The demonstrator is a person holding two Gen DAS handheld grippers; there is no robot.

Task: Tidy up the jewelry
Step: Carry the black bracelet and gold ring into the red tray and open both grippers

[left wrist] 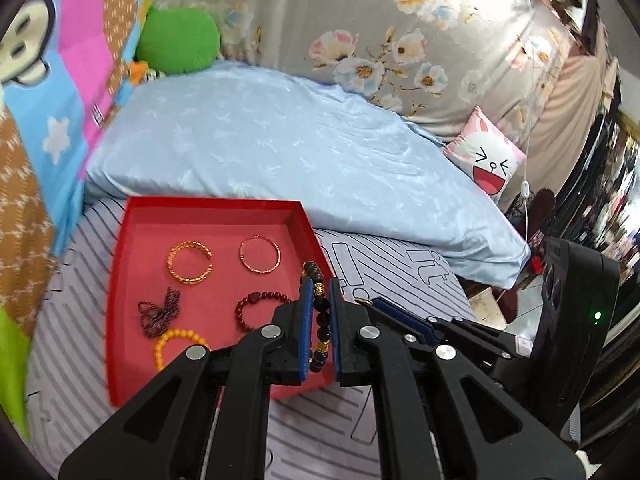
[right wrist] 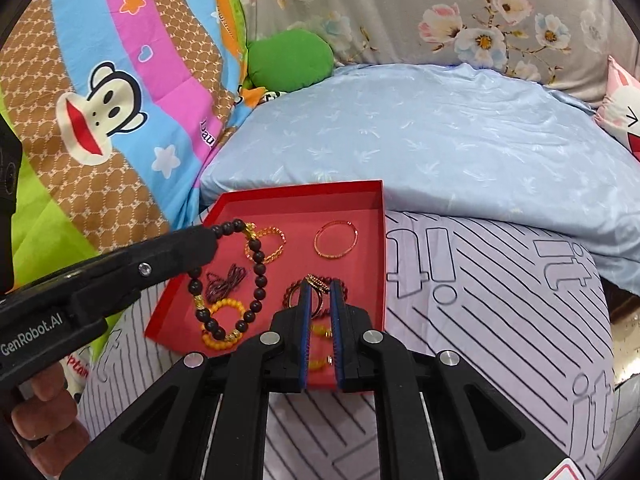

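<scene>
A red tray (left wrist: 120,280) (right wrist: 376,240) lies on the striped bed sheet. In it are a twisted gold bangle (left wrist: 189,263), a thin rose-gold bangle (left wrist: 259,254) (right wrist: 336,238), a dark red bead bracelet (left wrist: 256,307), a dark chain (left wrist: 158,312) and a yellow bead bracelet (left wrist: 172,344). My left gripper (left wrist: 320,284) (right wrist: 210,236) is shut on a black bead bracelet (left wrist: 322,320) (right wrist: 256,280) that hangs over the tray. My right gripper (right wrist: 320,285) is shut on a bracelet with gold and yellow beads (right wrist: 320,330), low over the tray's near right corner.
A pale blue pillow (left wrist: 280,140) (right wrist: 440,132) lies just behind the tray. A cartoon blanket (right wrist: 100,100) is on the left, a green cushion (left wrist: 180,40) and a floral duvet (left wrist: 400,20) behind, a bunny cushion (left wrist: 486,156) at right.
</scene>
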